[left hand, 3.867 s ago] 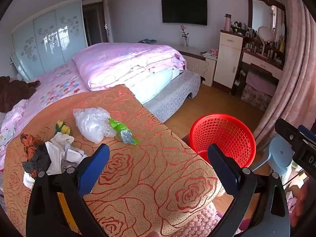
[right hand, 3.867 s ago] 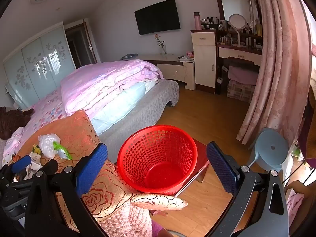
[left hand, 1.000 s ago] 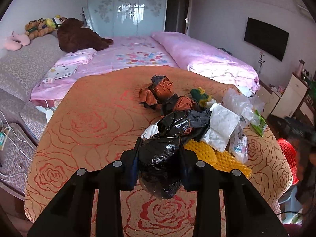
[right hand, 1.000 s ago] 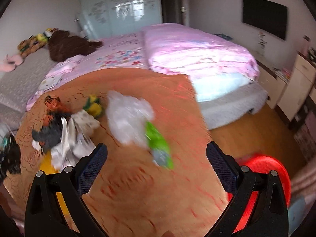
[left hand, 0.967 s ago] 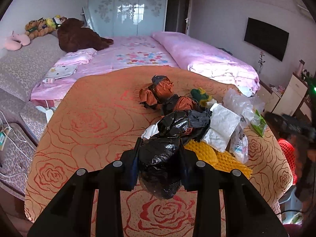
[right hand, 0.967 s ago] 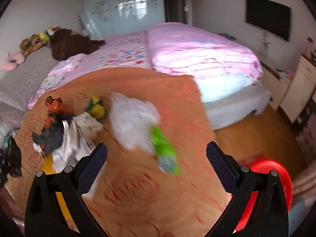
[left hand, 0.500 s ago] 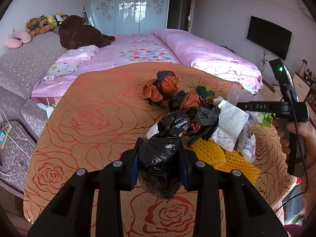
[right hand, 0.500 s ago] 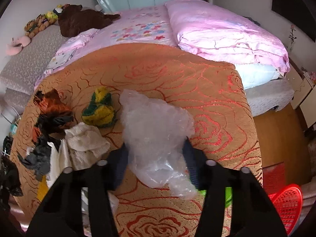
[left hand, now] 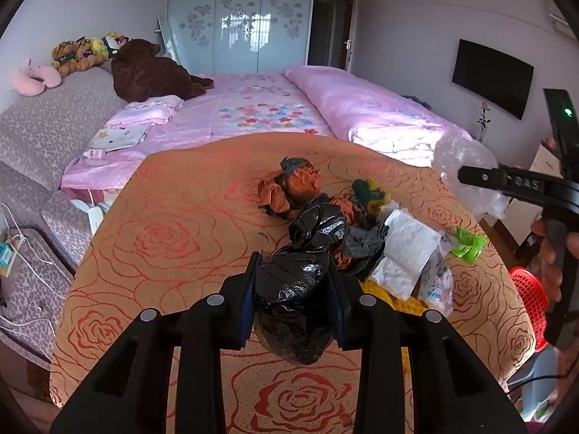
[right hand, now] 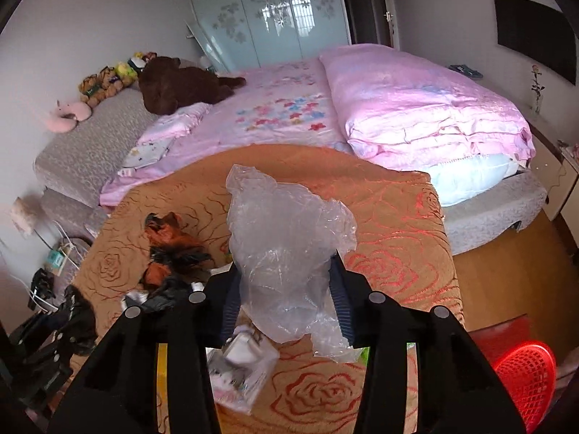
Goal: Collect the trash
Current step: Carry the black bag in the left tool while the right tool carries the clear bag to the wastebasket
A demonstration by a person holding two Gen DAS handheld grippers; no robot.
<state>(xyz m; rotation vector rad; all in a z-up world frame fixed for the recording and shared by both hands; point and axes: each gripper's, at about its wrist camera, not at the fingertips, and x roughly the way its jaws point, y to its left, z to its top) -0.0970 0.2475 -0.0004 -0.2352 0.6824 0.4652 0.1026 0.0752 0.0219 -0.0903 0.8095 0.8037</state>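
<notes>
My left gripper (left hand: 293, 296) is shut on a crumpled black plastic bag (left hand: 295, 303), held above the orange rose-patterned cloth (left hand: 163, 238). My right gripper (right hand: 286, 300) is shut on a clear plastic bag (right hand: 286, 253), lifted off the cloth; it also shows in the left wrist view (left hand: 466, 173). A trash pile stays on the cloth: brown wrappers (left hand: 289, 188), black bag (left hand: 322, 220), white paper (left hand: 405, 253), green wrapper (left hand: 468, 247), yellow-green ball (left hand: 369, 190). The red basket (right hand: 524, 379) sits low at the right, beyond the cloth's edge.
A pink bed (left hand: 289, 108) with a folded quilt lies behind the cloth. Stuffed toys (left hand: 144, 72) sit on the grey headboard ledge. Cables and a box (left hand: 11, 253) lie at the left. Wooden floor (right hand: 506, 282) and a dresser are at the right.
My right gripper has closed on the clear plastic bag and lifted it off the cloth. My left gripper keeps its hold on the black bag and has drawn back slightly.
</notes>
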